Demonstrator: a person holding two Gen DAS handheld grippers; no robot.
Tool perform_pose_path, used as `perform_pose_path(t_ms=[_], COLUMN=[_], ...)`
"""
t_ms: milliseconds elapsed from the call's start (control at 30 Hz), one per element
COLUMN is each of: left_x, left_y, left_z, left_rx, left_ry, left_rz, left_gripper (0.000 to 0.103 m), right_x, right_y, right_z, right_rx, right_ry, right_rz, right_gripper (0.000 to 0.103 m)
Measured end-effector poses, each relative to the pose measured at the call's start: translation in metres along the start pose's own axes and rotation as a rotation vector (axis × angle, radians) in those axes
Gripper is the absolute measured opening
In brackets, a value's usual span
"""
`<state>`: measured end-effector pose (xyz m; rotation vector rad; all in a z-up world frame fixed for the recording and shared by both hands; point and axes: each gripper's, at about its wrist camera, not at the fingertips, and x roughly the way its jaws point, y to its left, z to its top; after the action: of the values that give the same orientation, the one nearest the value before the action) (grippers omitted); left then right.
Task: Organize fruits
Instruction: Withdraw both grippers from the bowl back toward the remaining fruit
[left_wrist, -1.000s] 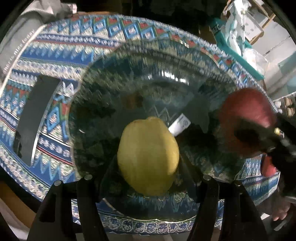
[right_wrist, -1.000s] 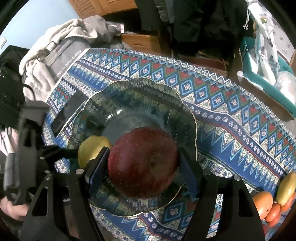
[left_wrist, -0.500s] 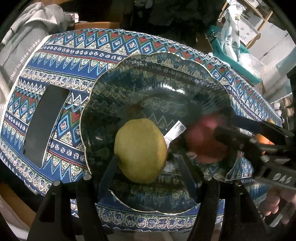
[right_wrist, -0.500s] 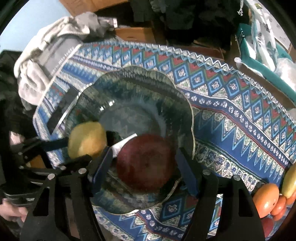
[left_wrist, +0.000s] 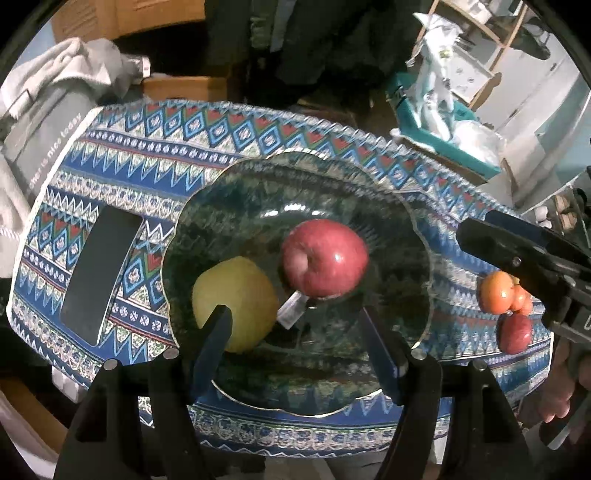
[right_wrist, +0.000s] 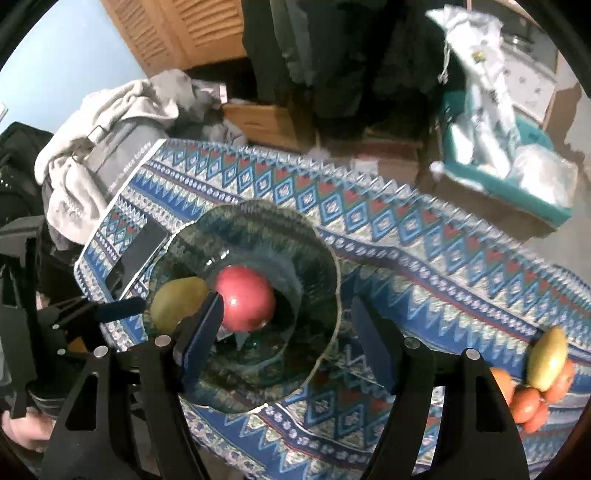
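Observation:
A red apple (left_wrist: 325, 258) and a yellow-green pear (left_wrist: 236, 299) lie side by side in the dark glass bowl (left_wrist: 402, 332) on the patterned cloth. My left gripper (left_wrist: 295, 332) is open and empty just before the bowl's near rim. My right gripper (right_wrist: 286, 328) is open and empty, raised above the bowl's right side; the apple (right_wrist: 245, 299) and pear (right_wrist: 177, 302) show beyond its left finger. A pile of orange, red and yellow fruits (right_wrist: 543, 376) lies at the cloth's right end, also in the left wrist view (left_wrist: 506, 299).
A black phone (left_wrist: 99, 280) lies left of the bowl. A white label (left_wrist: 291, 310) lies in the bowl. A grey bag with clothes (right_wrist: 107, 147) sits past the table's left end. A teal box (right_wrist: 513, 177) stands behind at the right.
My right gripper has opened, let the red apple go in the bowl and pulled back and up. My left gripper has let go of the pear and pulled back.

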<state>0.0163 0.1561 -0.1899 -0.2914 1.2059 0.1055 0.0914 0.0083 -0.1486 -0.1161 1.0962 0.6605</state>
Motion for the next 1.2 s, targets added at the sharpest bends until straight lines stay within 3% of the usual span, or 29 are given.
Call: perform_pose_path(t_ms=[567, 1200], left_x=[-0.054, -0.09], left_y=[-0.07, -0.144], left_z=[0.007, 0.0], left_rx=[0.149, 0.299], left_ry=[-0.126, -0.212], left_rz=[-0.036, -0.092], left_gripper=[0.075, 0.078], right_x=[-0.093, -0.163], right_y=[-0.033, -0.07], right_z=[-0.022, -0.058], right_rx=[0.026, 0.058], right_ry=[-0.14, -0.244], right_rz=[-0.09, -0.126], right_gripper=[0.074, 0.082])
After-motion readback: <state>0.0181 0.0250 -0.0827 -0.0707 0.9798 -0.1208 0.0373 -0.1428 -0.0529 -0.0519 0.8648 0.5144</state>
